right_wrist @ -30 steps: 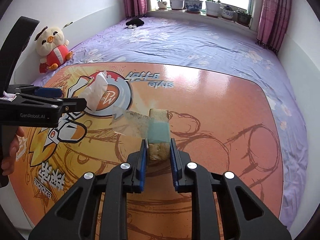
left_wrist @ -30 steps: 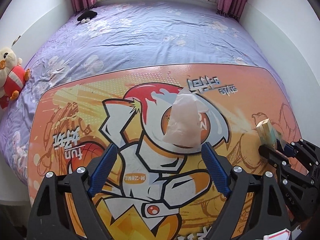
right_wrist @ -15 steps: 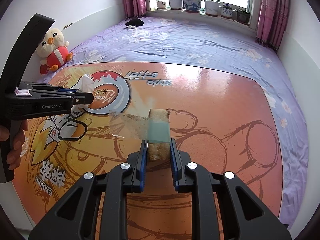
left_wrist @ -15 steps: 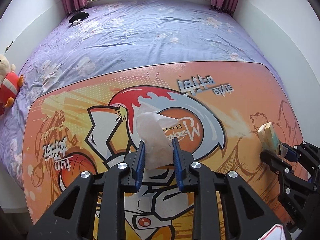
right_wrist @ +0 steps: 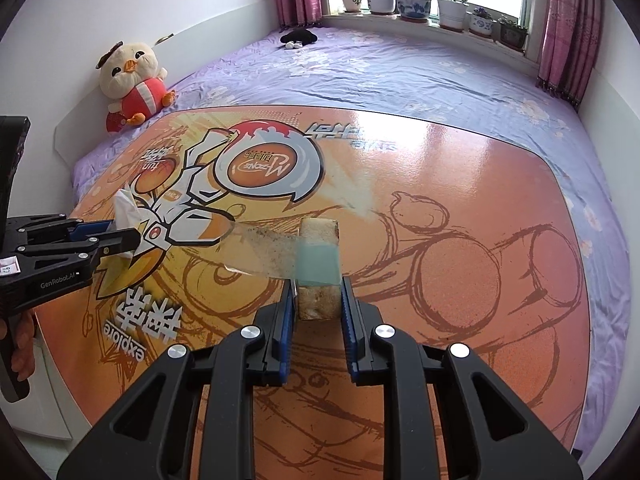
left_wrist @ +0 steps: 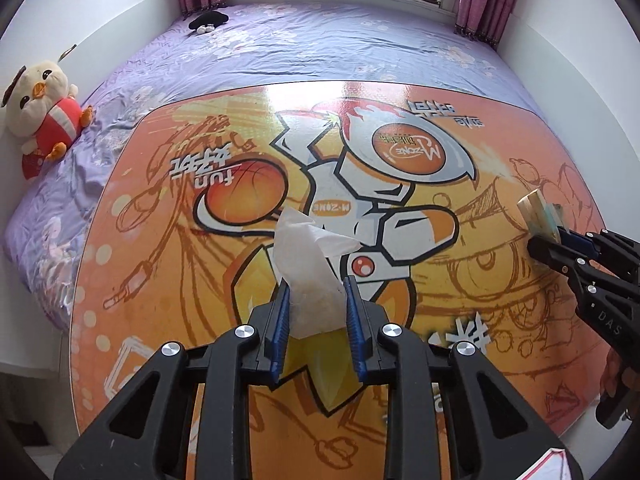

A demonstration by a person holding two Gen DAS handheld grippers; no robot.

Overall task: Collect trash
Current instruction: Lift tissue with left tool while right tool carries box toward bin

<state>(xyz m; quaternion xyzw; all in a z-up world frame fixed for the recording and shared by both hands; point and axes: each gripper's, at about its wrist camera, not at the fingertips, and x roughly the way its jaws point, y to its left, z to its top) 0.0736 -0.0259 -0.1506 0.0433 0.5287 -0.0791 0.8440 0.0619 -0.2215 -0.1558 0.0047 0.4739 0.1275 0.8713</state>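
Over the printed counter [left_wrist: 400,100], left claw [left_wrist: 316,300] is clamped on a white tissue [left_wrist: 312,264]. Right claw [right_wrist: 318,296] is clamped on a sponge [right_wrist: 319,236] with a plastic strip [right_wrist: 264,252] sticking out toward 9 o'clock. Plush [right_wrist: 132,80] sits on the bed [right_wrist: 400,64] at 10 o'clock.

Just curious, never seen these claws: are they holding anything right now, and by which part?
Left gripper pinches a crumpled tissue by its lower end. Right gripper clamps a wrapped snack by its near end.

"M-ZONE" on board [left_wrist: 160,264]; "GenRobot.AI" on left gripper [right_wrist: 127,240]
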